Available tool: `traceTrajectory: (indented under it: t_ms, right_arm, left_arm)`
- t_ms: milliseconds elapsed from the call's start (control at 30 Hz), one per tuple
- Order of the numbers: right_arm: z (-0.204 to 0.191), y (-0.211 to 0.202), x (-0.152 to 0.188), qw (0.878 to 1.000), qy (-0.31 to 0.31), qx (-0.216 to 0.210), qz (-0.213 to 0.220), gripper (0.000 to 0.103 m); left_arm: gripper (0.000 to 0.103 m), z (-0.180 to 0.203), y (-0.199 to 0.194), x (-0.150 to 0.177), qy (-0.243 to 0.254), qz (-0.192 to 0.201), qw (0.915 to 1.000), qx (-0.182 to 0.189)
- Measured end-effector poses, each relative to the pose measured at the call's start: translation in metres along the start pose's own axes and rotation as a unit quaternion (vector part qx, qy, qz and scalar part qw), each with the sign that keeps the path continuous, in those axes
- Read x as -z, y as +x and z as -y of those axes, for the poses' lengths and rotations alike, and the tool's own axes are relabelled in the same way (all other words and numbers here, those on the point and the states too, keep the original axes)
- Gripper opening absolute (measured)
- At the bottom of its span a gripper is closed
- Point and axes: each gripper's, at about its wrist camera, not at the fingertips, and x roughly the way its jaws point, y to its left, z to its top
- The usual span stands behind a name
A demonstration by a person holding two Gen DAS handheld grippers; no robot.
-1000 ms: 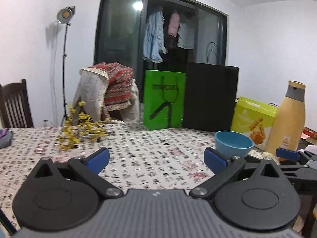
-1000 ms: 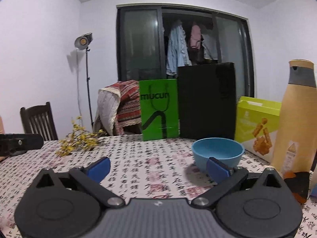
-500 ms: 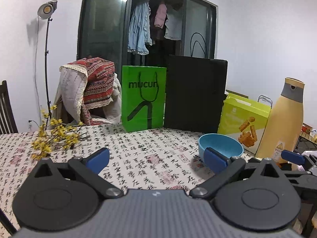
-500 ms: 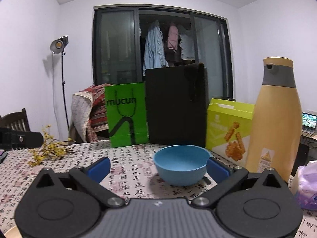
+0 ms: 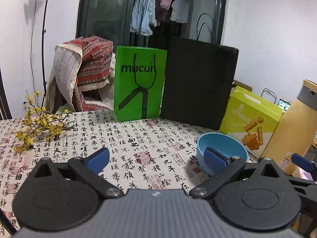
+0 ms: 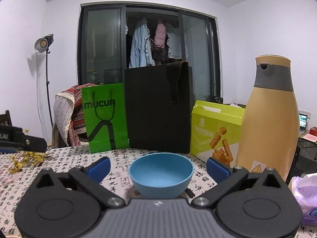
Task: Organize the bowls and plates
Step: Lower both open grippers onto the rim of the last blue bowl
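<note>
Since the earlier frames the right hand-held gripper (image 6: 158, 167) has swung to face the blue bowl (image 6: 160, 174), which now sits centred between its two blue pads, and the left hand-held gripper (image 5: 156, 158) has tipped to look down more onto the worktop (image 5: 138, 138). Both hand-held grippers have their jaws spread wide and hold nothing. In the right wrist view the bowl stands upright on the calligraphy-print cloth just ahead of the right hand-held gripper, between the pads but with a gap to each, so neither touches it. Seen from the left hand-held gripper, the bowl is ahead and to the right, partly hidden behind that gripper's right pad; whether pad and bowl touch cannot be told from this view. A blue pad of the right hand-held gripper shows at the far right edge of the left view. Beyond the bowl stand a green "mucun" paper bag (image 6: 105, 117) and a black paper bag (image 6: 158, 109), side by side. To the right of the bowl are a yellow-green snack box (image 6: 214, 130) and a tall tan bottle with a grey collar (image 6: 271, 123). A sprig of yellow flowers (image 5: 37, 129) lies on the cloth ahead and left of the left hand-held gripper.
</note>
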Motion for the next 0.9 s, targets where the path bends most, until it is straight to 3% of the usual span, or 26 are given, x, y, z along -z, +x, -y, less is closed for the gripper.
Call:
traceTrajectory:
  t_ms: [333,900]
  right_arm:
    - [0.012,0.048,-0.013,0.999,0.011,0.029,-0.028,0.103]
    - [0.022,0.112,-0.018,0.997,0.044,0.055,-0.040,0.103]
  left_arm:
    - [0.103,0.015,0.055,-0.020,0.017,-0.028,0.9984,-0.047]
    - [0.103,0.018,0.111,-0.034,-0.017,-0.059,0.9951,-0.077]
